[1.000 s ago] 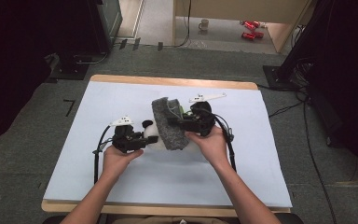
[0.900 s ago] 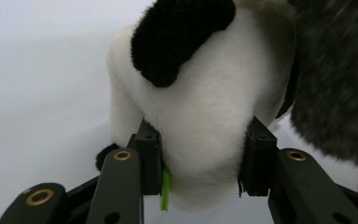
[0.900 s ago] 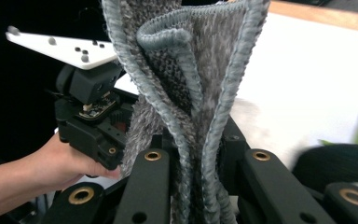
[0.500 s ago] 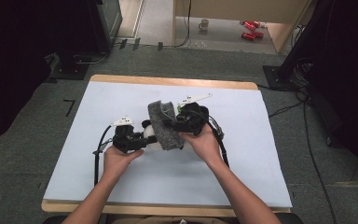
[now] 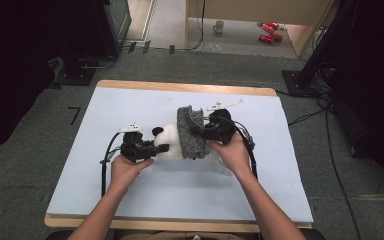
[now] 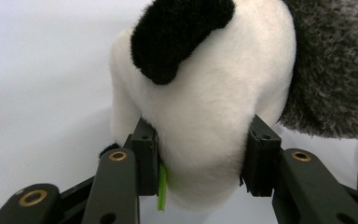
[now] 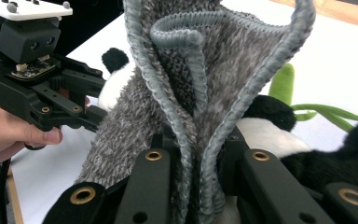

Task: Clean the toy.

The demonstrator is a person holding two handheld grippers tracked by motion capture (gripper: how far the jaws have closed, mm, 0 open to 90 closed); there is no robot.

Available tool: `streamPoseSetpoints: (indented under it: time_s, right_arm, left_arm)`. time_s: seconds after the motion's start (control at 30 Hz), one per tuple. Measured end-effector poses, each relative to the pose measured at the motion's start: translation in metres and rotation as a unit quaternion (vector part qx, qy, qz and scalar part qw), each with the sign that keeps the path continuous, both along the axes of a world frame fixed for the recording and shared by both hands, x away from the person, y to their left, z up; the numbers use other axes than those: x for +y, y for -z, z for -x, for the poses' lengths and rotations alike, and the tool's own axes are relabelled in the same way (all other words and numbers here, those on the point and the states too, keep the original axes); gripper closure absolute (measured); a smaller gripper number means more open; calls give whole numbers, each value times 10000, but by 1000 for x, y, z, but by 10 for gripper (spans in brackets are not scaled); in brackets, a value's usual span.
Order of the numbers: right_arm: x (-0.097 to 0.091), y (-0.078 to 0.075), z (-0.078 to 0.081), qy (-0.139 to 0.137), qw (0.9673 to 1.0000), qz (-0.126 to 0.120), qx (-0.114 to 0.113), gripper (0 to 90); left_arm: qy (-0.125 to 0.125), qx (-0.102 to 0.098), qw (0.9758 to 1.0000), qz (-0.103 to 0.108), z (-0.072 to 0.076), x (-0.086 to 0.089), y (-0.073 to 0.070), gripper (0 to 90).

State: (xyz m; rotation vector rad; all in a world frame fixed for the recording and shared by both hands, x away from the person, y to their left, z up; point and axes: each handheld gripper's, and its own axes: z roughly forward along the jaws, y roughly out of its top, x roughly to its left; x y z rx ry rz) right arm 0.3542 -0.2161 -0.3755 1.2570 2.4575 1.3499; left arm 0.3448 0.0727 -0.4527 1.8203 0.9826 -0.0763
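Since a second ago we have brought our right hand-held gripper [image 5: 198, 131] leftward, carrying the fuzzy grey knitted cloth with its ribbed edge [image 5: 189, 132] from beside the plush toy to right over its middle. Our left hand-held gripper [image 5: 162, 147] has kept its place, though its jaws have just been opening a little, with the round white head of the black-and-white plush panda [image 5: 169, 144] between them.

In the left gripper view the pads [image 6: 145, 156] press into the white fur on both sides, so we are grasping the head. We judge that this grip pins the toy against the white-covered counter [image 5: 145, 200] so it cannot slide or roll while the cloth goes on.

Our right hand-held gripper is clenched on the cloth's doubled ribbed edge, which stands up between its jaws in the right gripper view. Holding it by the hem lets the rest drape over the panda's body; the cloth seems to be a small garment or wrap being pulled on.

The panda lies on its side near the counter's centre, head toward our left, the cloth lying across its body and touching the head.
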Motion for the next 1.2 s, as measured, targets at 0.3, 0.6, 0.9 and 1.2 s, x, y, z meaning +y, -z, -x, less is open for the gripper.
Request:
streamPoseSetpoints:
  time_s: [0.3,0.6,0.9,1.2]
  right_arm:
    - [-31,-7,1,368,9992,-109,-64,808]
    - [-69,-3,-1,867,9959,-248,51,812]
    - [-75,-4,1,935,9943,-489,144,807]
    - [-54,-28,11,397,9939,-1033,27,815]
  left_arm:
    - [-2,250,9997,65,-9,4,-1,568]
    - [-13,324,9994,91,-14,5,-1,565]
    - [-29,336,9994,100,-16,5,-1,562]
    - [-34,255,9997,5,-11,2,-3,562]
